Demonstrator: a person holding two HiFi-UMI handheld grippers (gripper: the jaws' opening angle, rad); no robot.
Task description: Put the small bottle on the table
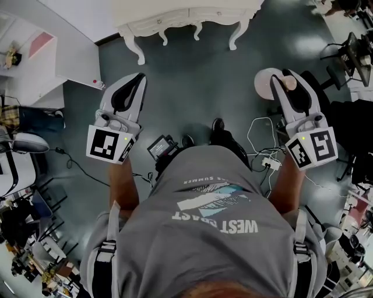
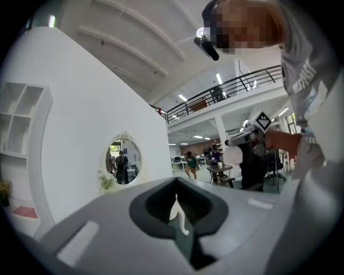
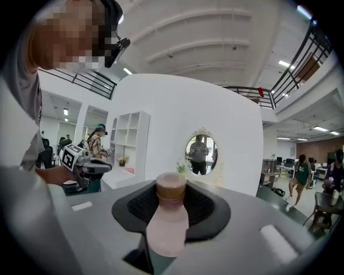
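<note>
head view / small bottle (image 1: pixel 289 84): pinkish, held in the right gripper (image 1: pixel 287 78), up in the air over the floor (image 1: pixel 198 75), so not set down on anything yet.
head view / surface (image 1: pixel 192 7): white with carved legs, ahead of both grippers and well apart from the bottle. Looks to me like the carry is the step in hand. I'd step in close rather than reach.
head view / left gripper (image 1: pixel 137 78): off to the side, doing nothing. Keep it out of the way.
left gripper view / jaws: clenched on nothing, just a thin seam between them.
right gripper view / jaws: grasping the small bottle (image 3: pixel 167 231) round its body, brown cap (image 3: pixel 171 185) pointing away along the jaws.
right gripper view / tip: since the bottle lies along the jaws, I reckon you turn the wrist till its base faces down, touch down flat, then let go slowly.
</note>
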